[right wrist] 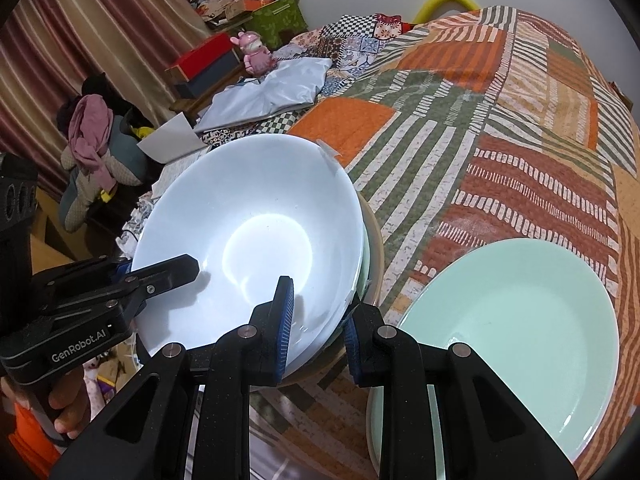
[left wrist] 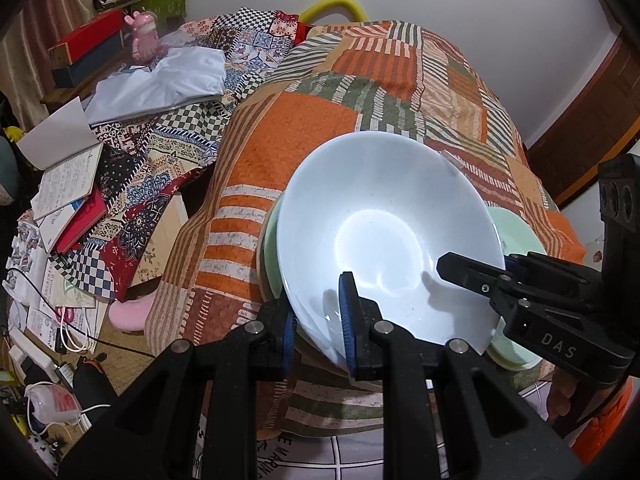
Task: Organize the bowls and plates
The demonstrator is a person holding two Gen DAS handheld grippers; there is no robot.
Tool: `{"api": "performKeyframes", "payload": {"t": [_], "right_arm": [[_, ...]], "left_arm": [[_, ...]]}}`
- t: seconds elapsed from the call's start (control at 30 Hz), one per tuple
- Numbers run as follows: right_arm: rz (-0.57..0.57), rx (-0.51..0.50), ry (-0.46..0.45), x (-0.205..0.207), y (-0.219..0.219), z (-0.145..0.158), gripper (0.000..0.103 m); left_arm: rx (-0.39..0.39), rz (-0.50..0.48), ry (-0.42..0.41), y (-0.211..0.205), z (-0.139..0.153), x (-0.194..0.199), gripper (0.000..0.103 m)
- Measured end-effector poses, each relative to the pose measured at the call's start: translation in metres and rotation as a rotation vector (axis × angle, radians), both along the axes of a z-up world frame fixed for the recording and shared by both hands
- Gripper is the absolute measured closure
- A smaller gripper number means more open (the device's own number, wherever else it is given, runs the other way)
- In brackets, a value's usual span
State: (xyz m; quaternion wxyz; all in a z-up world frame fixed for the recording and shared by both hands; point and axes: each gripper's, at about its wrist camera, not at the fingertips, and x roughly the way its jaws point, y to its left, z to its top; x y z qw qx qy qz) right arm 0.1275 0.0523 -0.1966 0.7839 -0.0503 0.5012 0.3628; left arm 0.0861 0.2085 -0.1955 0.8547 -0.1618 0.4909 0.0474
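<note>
Both grippers, left gripper (left wrist: 320,320) at seven o'clock and right gripper (right wrist: 320,320) at five o'clock, clench the rim of a white bowl (right wrist: 248,240) over stacked dishes beside a green plate (right wrist: 516,320), likely nesting it; next, lower evenly and release.

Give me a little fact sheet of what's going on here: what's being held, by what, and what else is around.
Held item: white bowl, gripped at its rim from two sides
Left gripper: shut on the bowl's near rim, one finger inside, one outside
Right gripper: shut on the bowl's rim the same way
Under the bowl: more dishes; a green edge shows, number unclear
Beside it: green plate lying flat on the patchwork cloth
Background: open notebook, pink toy figure, red box
</note>
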Motion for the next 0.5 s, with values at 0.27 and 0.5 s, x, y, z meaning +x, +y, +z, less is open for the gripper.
{"api": "performKeyframes", "payload": {"t": [0.27,0.5], "right_arm": [[-0.008,-0.017,0.003,0.0051,-0.0059,-0.0015,0.081],[-0.003,-0.014,0.008,0.0053,-0.0085,-0.0023,0.078]], "left_arm": [[0.020,-0.007,0.008,-0.0019,0.0003,0.0016,0.084],[0.048,-0.008,0.009,-0.0041,0.0034,0.0012,0.084]]}}
